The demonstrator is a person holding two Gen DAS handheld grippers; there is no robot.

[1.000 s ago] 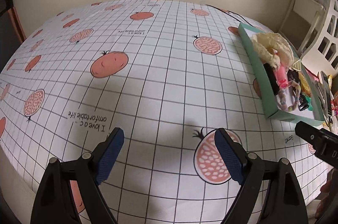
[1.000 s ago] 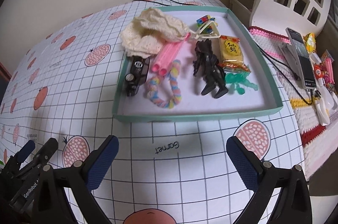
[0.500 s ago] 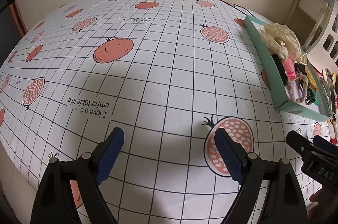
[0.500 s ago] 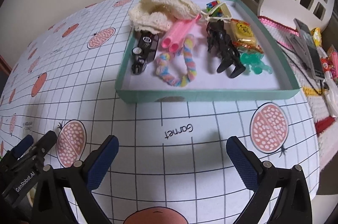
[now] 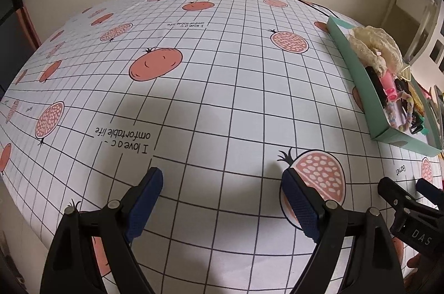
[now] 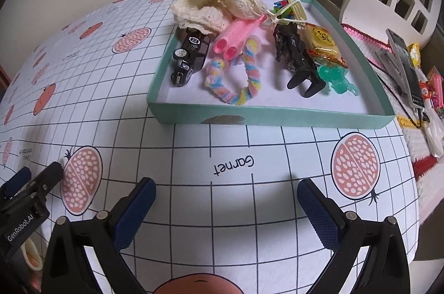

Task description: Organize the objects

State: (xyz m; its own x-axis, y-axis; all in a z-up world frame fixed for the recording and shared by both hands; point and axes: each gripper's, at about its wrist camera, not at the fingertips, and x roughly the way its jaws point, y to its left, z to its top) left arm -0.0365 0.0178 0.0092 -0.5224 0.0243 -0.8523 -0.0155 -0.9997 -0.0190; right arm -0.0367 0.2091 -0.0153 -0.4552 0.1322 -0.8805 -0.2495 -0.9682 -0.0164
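Both tools hang spread and empty over the tablecloth (image 5: 222,105): the left gripper (image 5: 222,199) at the lower centre of its view, the right gripper (image 6: 226,206) facing the green tray (image 6: 266,115). The toy car (image 6: 191,56), pink rollers (image 6: 238,35), crochet cloth (image 6: 219,2), black figure (image 6: 297,58) and snack packet (image 6: 323,44) lie inside the tray. This fits either sorting finished or unloading about to start.

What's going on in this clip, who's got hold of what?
A person holds two grippers, both open and empty, above a fruit-print tablecloth. The left gripper faces bare cloth. The right gripper faces a teal tray holding a toy car, pink rollers, a dark figure, a lace cloth and other small items.
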